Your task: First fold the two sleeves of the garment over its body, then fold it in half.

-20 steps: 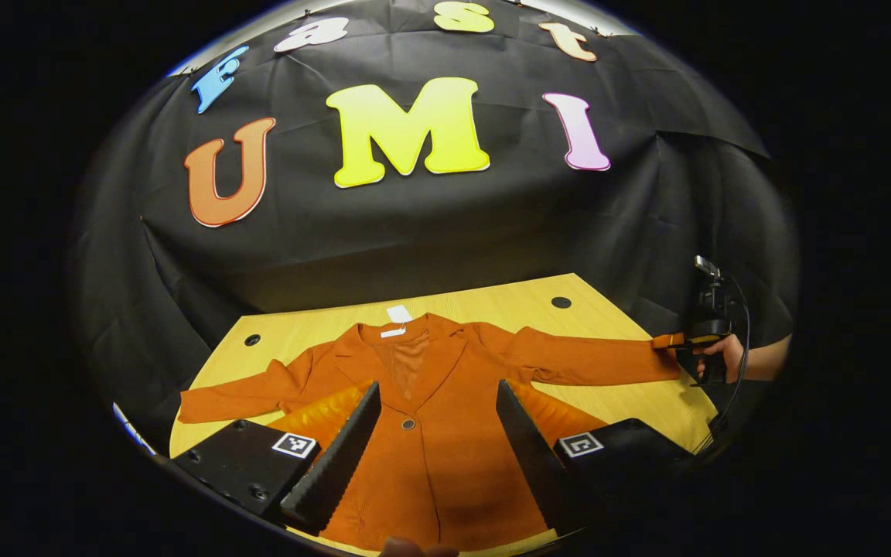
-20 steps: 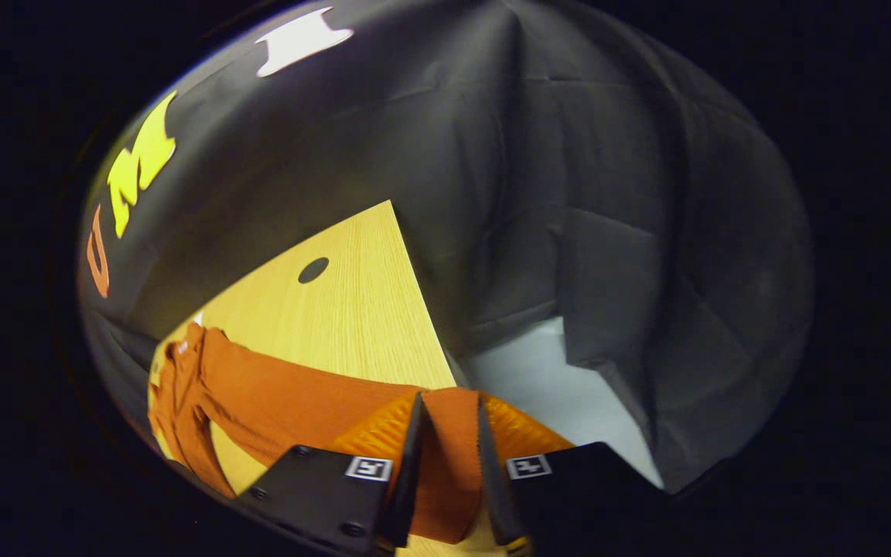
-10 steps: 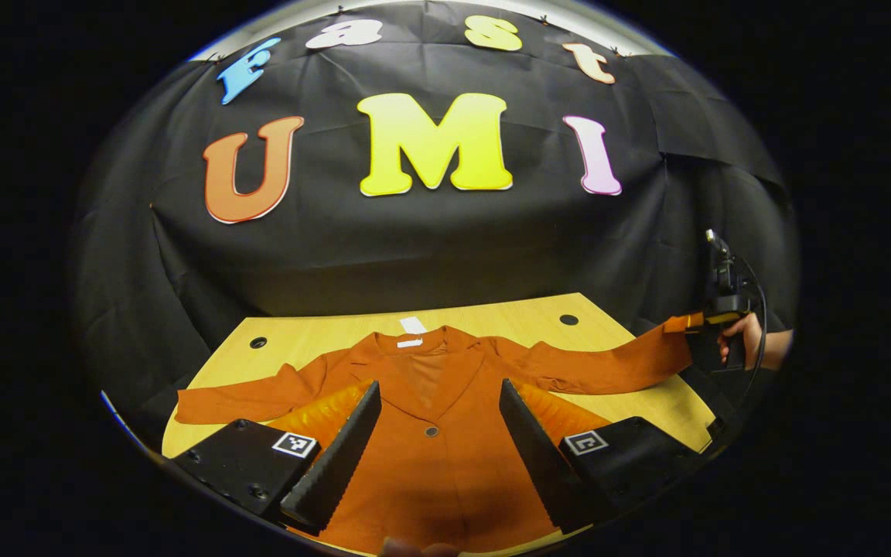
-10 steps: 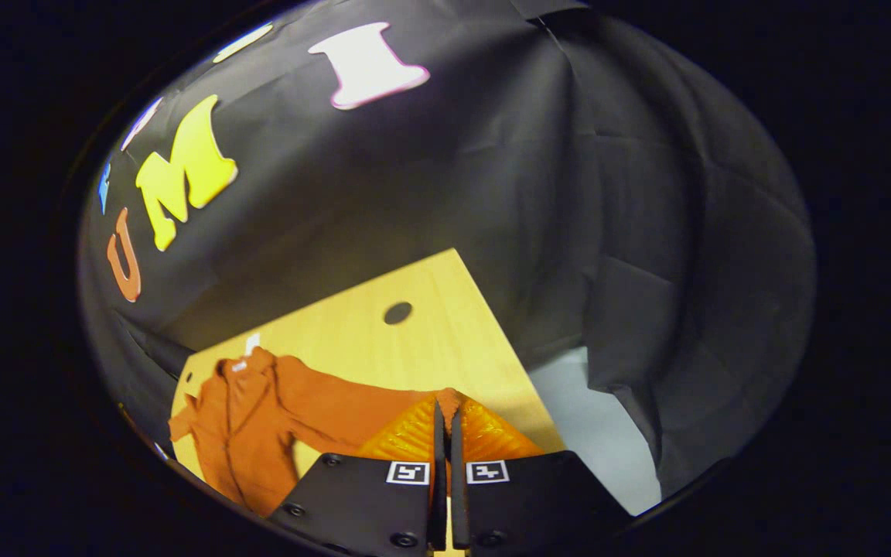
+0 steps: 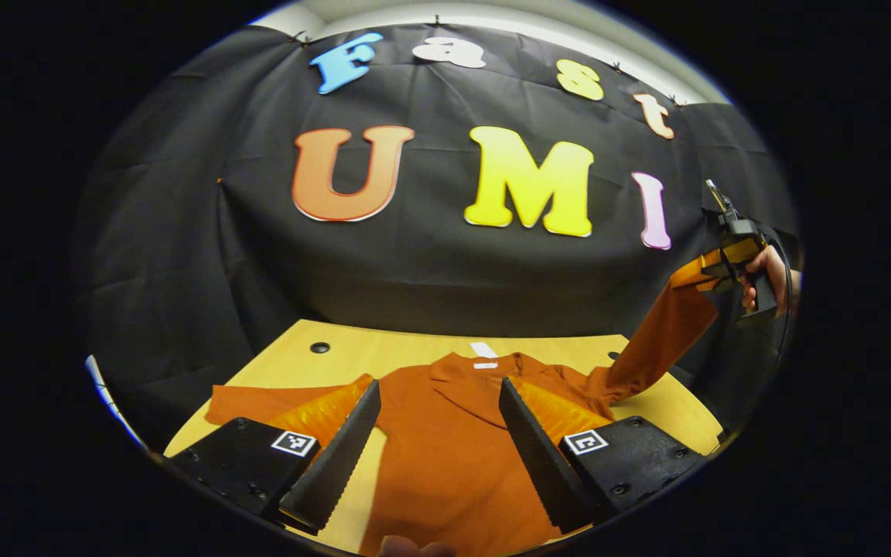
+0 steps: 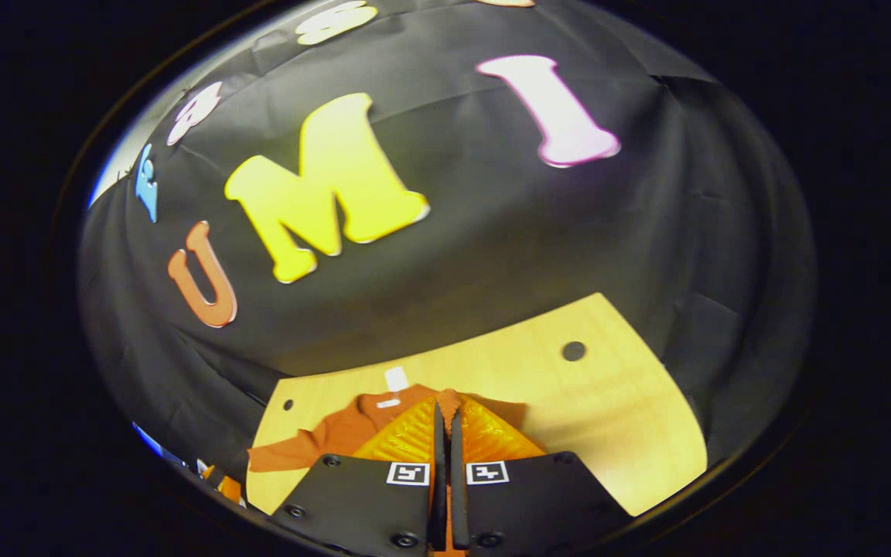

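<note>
An orange jacket (image 5: 445, 456) lies face up on the wooden table (image 5: 291, 363), with a white label (image 5: 483, 350) at its collar. My left gripper (image 5: 438, 387) hovers open above the jacket's body, with nothing between its fingers. The jacket's left sleeve (image 5: 252, 401) lies flat, stretched toward the table's left end. The right sleeve (image 5: 662, 333) rises off the table to the right gripper (image 5: 712, 271), which a hand (image 5: 772, 271) holds up high. In the right gripper view, my right gripper (image 6: 444, 402) is shut on the sleeve's cuff (image 6: 448, 397), and the jacket (image 6: 337, 433) lies below it.
The black cloth wall stands close behind the table. Round cable holes sit near the far corners (image 5: 320, 347) (image 6: 573, 351). Bare wood (image 6: 616, 418) stretches to the right of the jacket. The table's right edge drops off below the raised sleeve.
The right gripper closed on the cuff, lifted the right sleeve off the table and turned toward the jacket. The left gripper shifted left over the body and stays open.
</note>
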